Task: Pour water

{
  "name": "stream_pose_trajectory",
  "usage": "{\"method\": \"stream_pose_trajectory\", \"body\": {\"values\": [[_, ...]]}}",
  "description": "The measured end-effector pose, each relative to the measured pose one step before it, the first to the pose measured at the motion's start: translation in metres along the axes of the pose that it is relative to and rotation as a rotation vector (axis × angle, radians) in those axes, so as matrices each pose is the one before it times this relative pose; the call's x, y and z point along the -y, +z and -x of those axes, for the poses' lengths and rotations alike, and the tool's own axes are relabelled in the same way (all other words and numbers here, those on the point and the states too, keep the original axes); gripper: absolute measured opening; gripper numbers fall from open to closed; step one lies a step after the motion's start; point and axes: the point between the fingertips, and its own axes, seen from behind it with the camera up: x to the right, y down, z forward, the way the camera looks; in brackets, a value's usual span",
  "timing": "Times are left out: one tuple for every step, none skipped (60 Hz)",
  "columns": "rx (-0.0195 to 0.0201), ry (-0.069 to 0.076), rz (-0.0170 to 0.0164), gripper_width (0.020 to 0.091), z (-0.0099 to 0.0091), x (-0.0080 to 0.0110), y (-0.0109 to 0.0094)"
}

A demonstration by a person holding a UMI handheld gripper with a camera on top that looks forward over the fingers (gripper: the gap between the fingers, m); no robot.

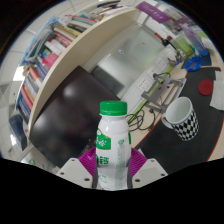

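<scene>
A white plastic bottle (pixel 111 145) with a green cap and green label stands upright between my fingers, lifted above the table. My gripper (pixel 111 170) is shut on the bottle, with the magenta pads (pixel 90 160) pressing on its lower body from both sides. A cup (pixel 182 118) with a black-and-white dotted pattern stands on the table beyond and to the right of the bottle, its mouth open toward me.
A dark chair back (pixel 65 105) sits behind the bottle on the left. A curved white table edge (pixel 90 40) and a bookshelf (pixel 45 60) lie beyond it. Green-wire clutter (pixel 150 95) and small items lie near the cup.
</scene>
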Motion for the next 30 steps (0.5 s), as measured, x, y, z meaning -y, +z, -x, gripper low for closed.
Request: {"method": "stream_pose_trajectory", "body": {"values": [[0.00113, 0.0482, -0.00654, 0.0395, -0.00203, 0.00596, -0.0002], [-0.00621, 0.0492, -0.00403, 0.0394, -0.00062, 0.00579, -0.00115], [-0.00145, 0.046, -0.00377, 0.0394, -0.00146, 0.00522, 0.00008], [-0.0012, 0.0392, -0.00634, 0.0394, -0.00244, 0.00606, 0.00129], [0.00053, 0.0378, -0.00283, 0.0397, -0.00059, 0.00473, 0.0], [0.00091, 0.0373, 0.00072, 0.0398, -0.00098, 0.00337, 0.00075], [0.0006, 0.039, 0.00489, 0.0396, -0.00124, 0.00261, 0.00064], [0.00008, 0.0373, 0.00388, 0.0395, -0.00041, 0.00272, 0.00069], [0.00051, 0.0327, -0.00011, 0.0396, -0.00023, 0.00348, 0.0006], [0.00095, 0.029, -0.00168, 0.0397, 0.00019, 0.00378, 0.00078], [-0.00373, 0.0318, 0.00136, 0.0396, 0.00187, 0.00089, 0.00003], [0.00022, 0.0309, 0.00737, 0.0396, -0.00091, 0.00135, 0.00142], [0.00085, 0.0282, 0.00491, 0.0396, -0.00149, 0.00276, 0.00168], [0.00185, 0.0262, 0.00231, 0.0395, -0.00004, 0.00285, 0.00037], [0.00323, 0.0241, -0.00092, 0.0396, 0.0011, 0.00306, 0.0002], [0.00344, 0.0251, -0.0003, 0.0395, 0.00048, 0.00261, 0.00099], [0.00029, 0.0287, 0.003, 0.0395, -0.00005, 0.00189, 0.00063], [-0.00265, 0.0302, 0.0036, 0.0395, -0.00098, 0.00188, 0.00067], [-0.00204, 0.03, 0.00309, 0.0397, -0.00079, 0.00195, 0.00044], [-0.0013, 0.0283, 0.00242, 0.0396, -0.00051, 0.00198, 0.00078], [-0.00143, 0.029, 0.00379, 0.0395, -0.00088, 0.00111, 0.001], [-0.00829, 0.0341, 0.0047, 0.0396, 0.00025, -0.00019, 0.00086], [-0.00578, 0.0306, 0.00349, 0.0396, -0.00194, 0.00174, 0.00067], [-0.00692, 0.0257, -0.00239, 0.0397, -0.00061, 0.00135, 0.00146], [-0.00436, 0.0247, -0.00181, 0.0396, -0.0019, 0.00205, 0.00104], [-0.00525, 0.0263, 0.00035, 0.0396, -0.00246, 0.00127, 0.00123], [-0.00675, 0.0296, 0.00315, 0.0396, -0.0028, 0.00066, 0.00147], [-0.00773, 0.0321, 0.00555, 0.0396, -0.00287, -0.00017, 0.00136], [-0.00657, 0.0308, 0.00629, 0.0395, -0.0022, -0.00035, 0.00103], [-0.00387, 0.0258, 0.00287, 0.0395, -0.00148, 0.00013, 0.00061]]}}
